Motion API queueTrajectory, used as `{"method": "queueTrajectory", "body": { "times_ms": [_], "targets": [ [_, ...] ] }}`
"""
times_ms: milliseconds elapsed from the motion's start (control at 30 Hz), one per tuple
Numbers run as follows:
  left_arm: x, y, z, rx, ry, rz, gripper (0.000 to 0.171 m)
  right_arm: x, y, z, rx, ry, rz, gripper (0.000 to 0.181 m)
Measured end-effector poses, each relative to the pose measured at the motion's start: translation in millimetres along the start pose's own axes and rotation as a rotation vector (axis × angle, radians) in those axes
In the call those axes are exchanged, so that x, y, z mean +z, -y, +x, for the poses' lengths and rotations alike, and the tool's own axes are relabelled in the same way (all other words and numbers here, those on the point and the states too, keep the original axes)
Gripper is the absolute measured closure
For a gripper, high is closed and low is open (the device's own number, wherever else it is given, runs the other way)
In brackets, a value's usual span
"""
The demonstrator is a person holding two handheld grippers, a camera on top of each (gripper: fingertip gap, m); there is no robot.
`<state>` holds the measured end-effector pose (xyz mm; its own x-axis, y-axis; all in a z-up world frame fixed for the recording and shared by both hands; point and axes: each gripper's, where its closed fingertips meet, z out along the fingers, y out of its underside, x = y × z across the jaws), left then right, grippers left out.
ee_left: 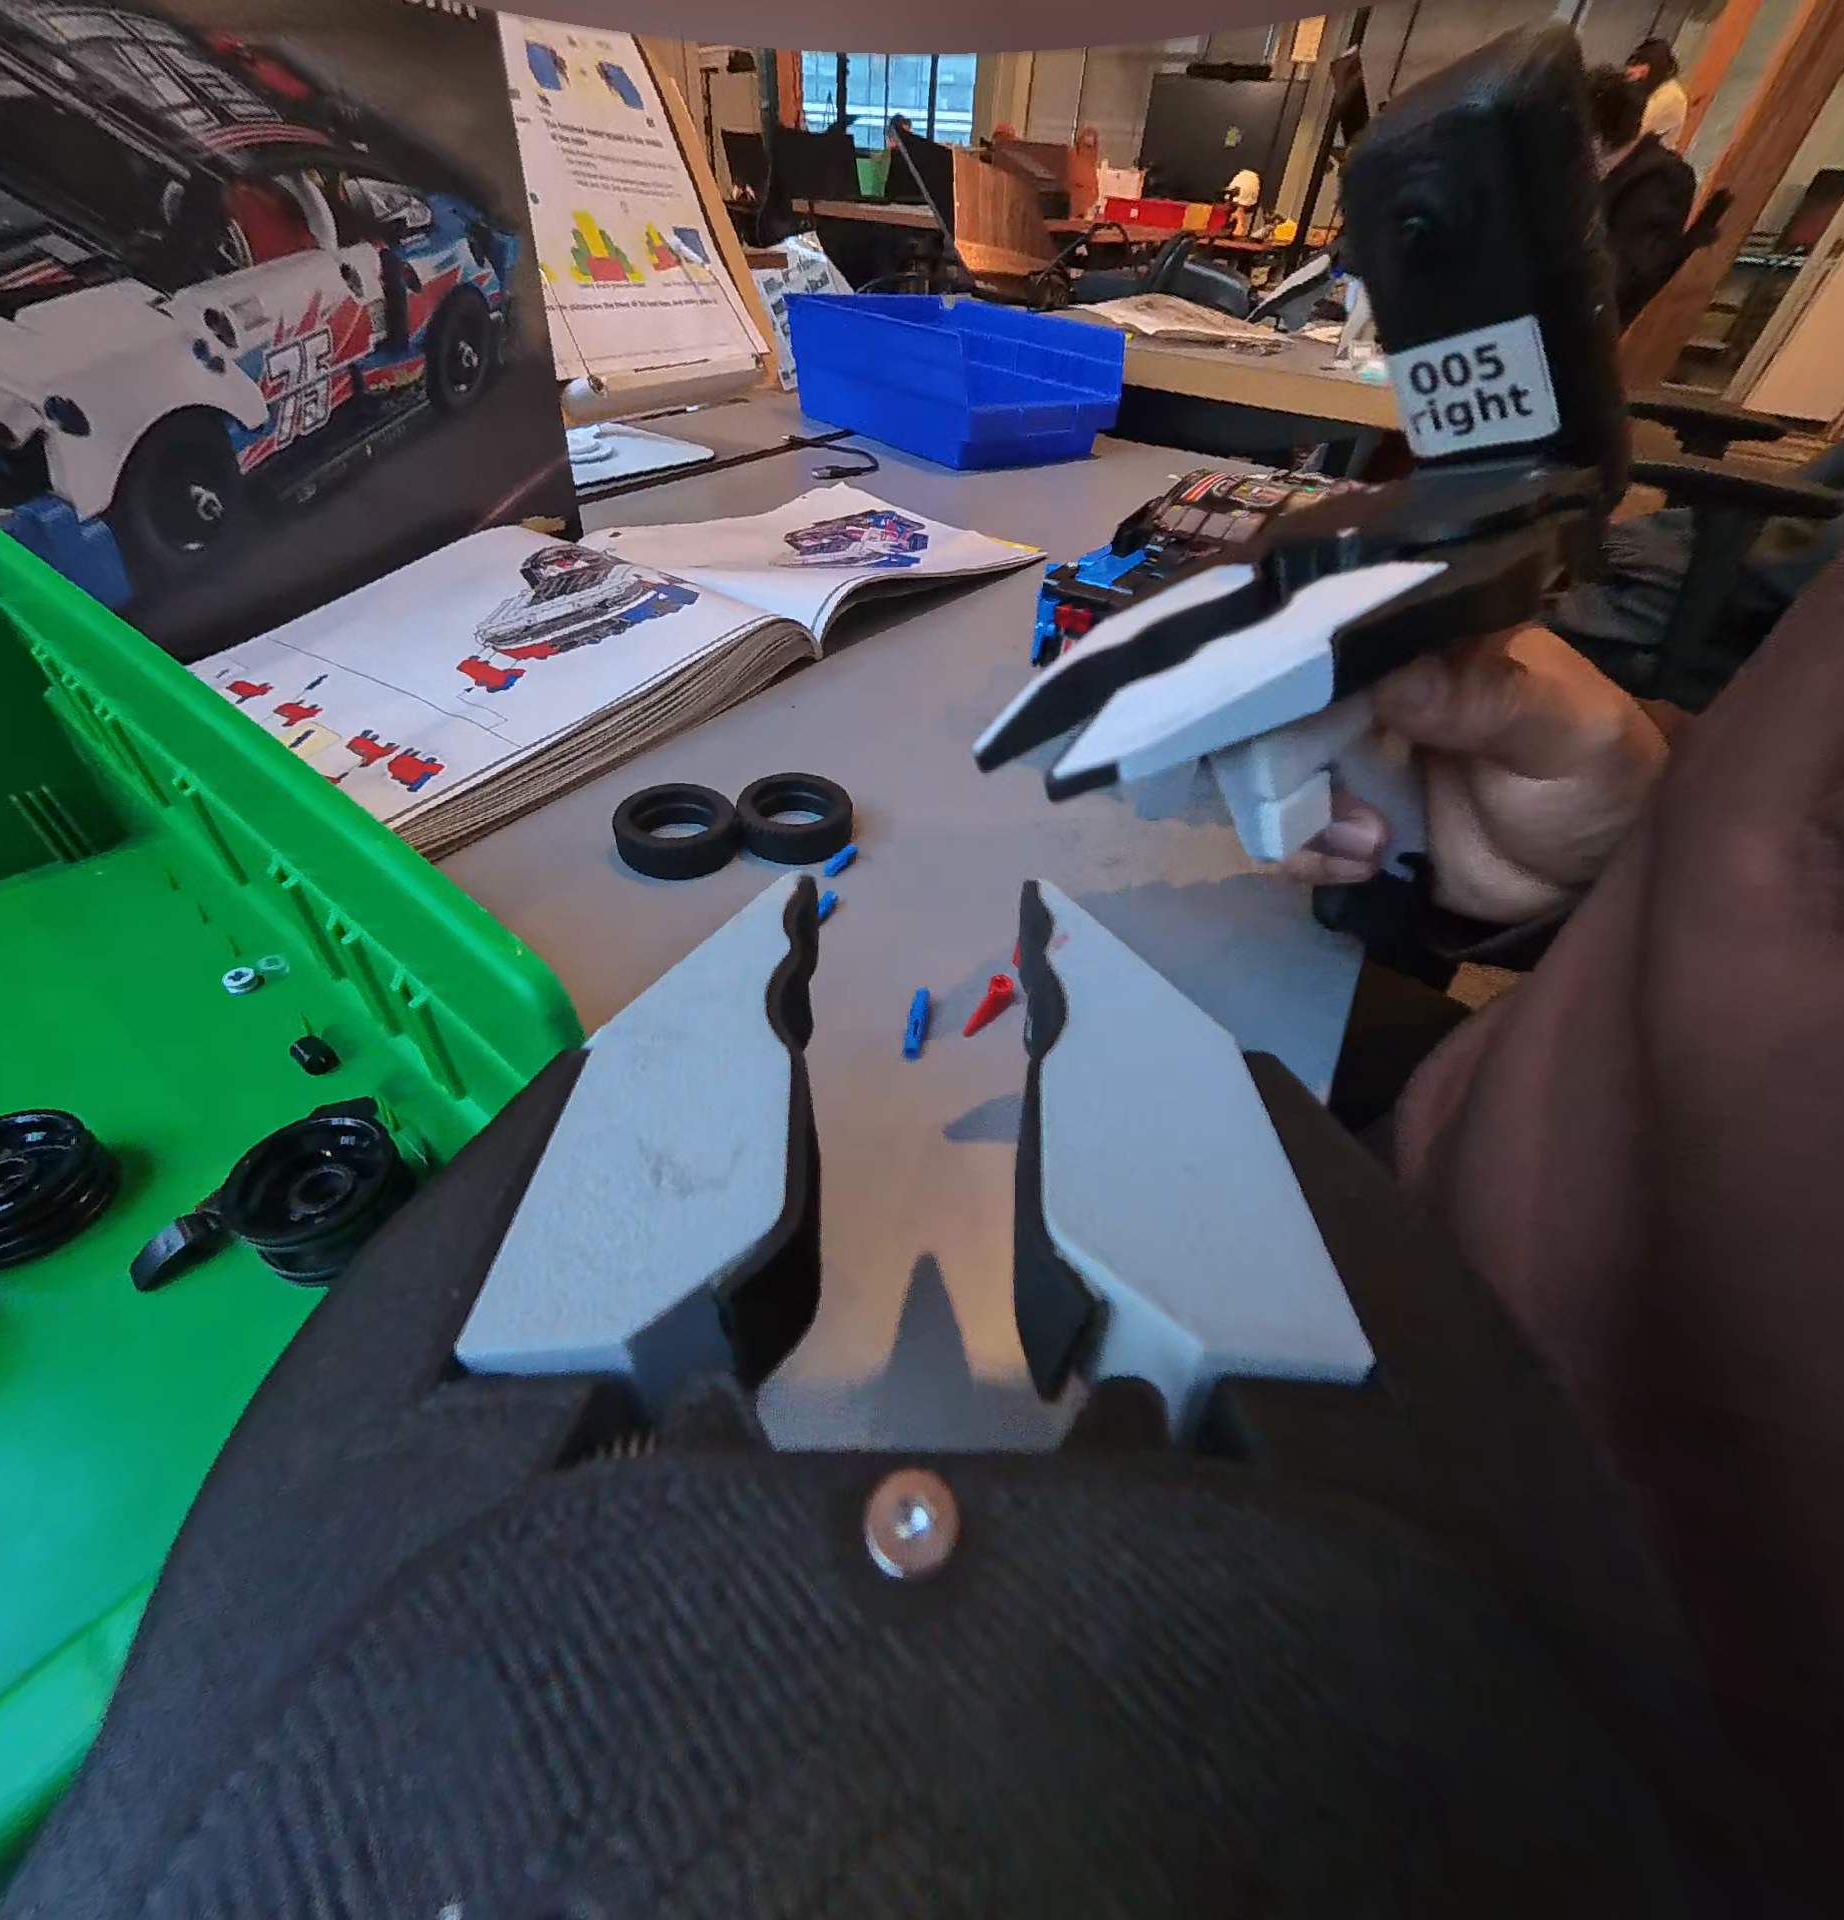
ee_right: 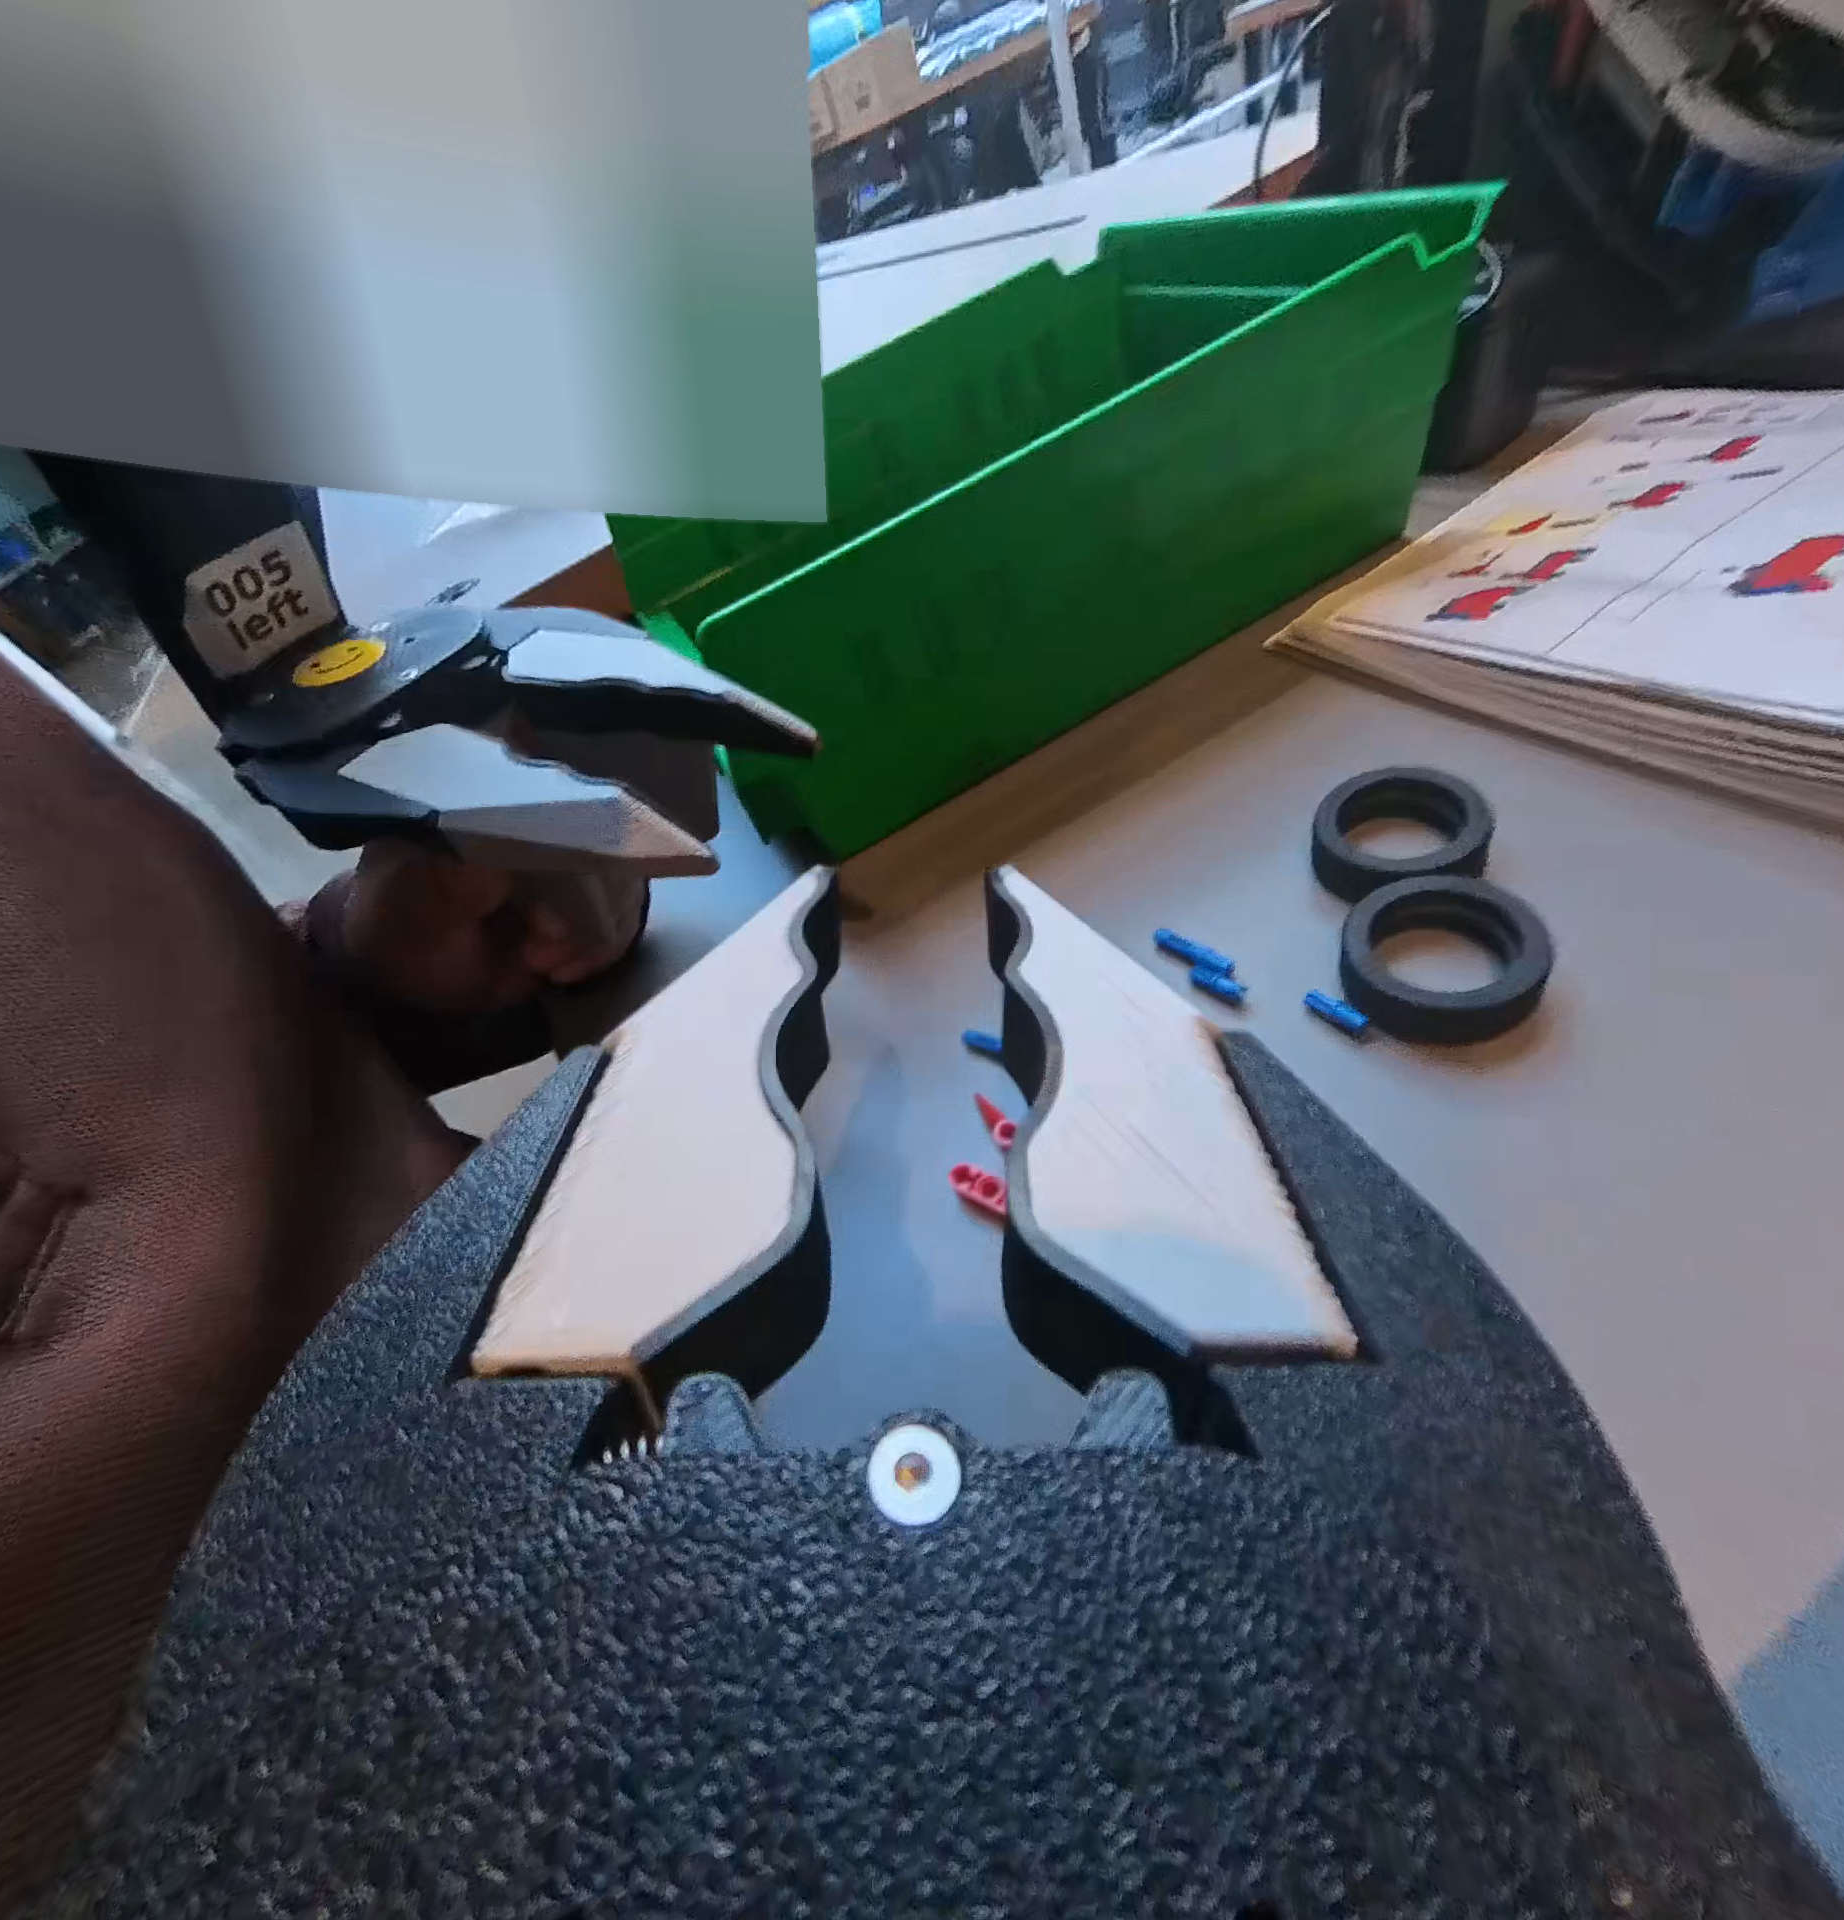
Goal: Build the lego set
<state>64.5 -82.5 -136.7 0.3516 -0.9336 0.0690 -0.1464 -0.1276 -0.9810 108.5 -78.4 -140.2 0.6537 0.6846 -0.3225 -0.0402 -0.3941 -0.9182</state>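
Plainly, the grey desk (ee_left: pixel 928 665) carries everything, so start with the biggest pieces: one green plastic parts bin (ee_left: pixel 274 935) at the left, one open paper instruction booklet (ee_left: pixel 585 644) behind the work spot, and one partly built black, blue and red lego car (ee_left: pixel 1136 561) far right, half hidden by the right tongs (ee_left: pixel 1022 764). Both tongs are empty. The left tongs (ee_left: pixel 918 894) hang parted a moderate way above the loose pins; the right tongs, held in a hand (ee_left: pixel 1500 769), show only a narrow gap at their tips in the left wrist view, and look clearly apart in their own view.

Judging by the layout, the step in hand is picking a small pin off the desk. To do it well, lower one pair of tongs straight down over a single pin, line the tips across its short width, and close gently so it does not skitter away; keep the other pair clear.

Counts: two black rubber tyres (ee_right: pixel 1417 914) touching side by side, two black wheel hubs (ee_left: pixel 315 1195) inside the bin, four small blue plastic pins (ee_right: pixel 1198 961) across the right wrist view, and two small red plastic connectors (ee_right: pixel 985 1158) lying between the right tongs' tips
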Motion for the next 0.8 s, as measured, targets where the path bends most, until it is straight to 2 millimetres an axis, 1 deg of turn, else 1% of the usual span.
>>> {"method": "queueTrajectory", "body": {
  "times_ms": [67, 100, 200, 400, 500, 633, 733, 800],
  "targets": [
    [1, -1, -1, -0.017, -0.004, -0.009, 0.135, 3, -4, 9, -0.019, -0.033, -0.007, 0.156],
    [1, -2, -2, -0.029, -0.007, -0.012, 0.135, 4, -6, 9, -0.033, -0.031, -0.012, 0.155],
    [0, 1, -5, -0.056, -0.009, 0.006, 0.135, 5, -2, 1, -0.095, 0.016, 0.018, 0.156],
    [1, -1, -4, -0.055, -0.016, -0.005, 0.136, 8, 0, -15, -0.141, 0.122, 0.027, 0.154],
    [2, -2, -3, -0.050, -0.022, -0.011, 0.138, 7, -1, -21, -0.191, 0.123, 0.030, 0.147],
    [1, 0, -1, -0.036, -0.023, 0.001, 0.139, 6, -16, -38, -0.238, 0.130, -0.033, 0.143],
    [0, 1, 1, -0.019, -0.028, 0.005, 0.139, 0, -25, -49, -0.227, 0.129, -0.058, 0.143],
    [0, 1, 2, -0.008, -0.027, 0.011, 0.139, -3, -33, -51, -0.204, 0.117, -0.085, 0.143]
  ]
}}
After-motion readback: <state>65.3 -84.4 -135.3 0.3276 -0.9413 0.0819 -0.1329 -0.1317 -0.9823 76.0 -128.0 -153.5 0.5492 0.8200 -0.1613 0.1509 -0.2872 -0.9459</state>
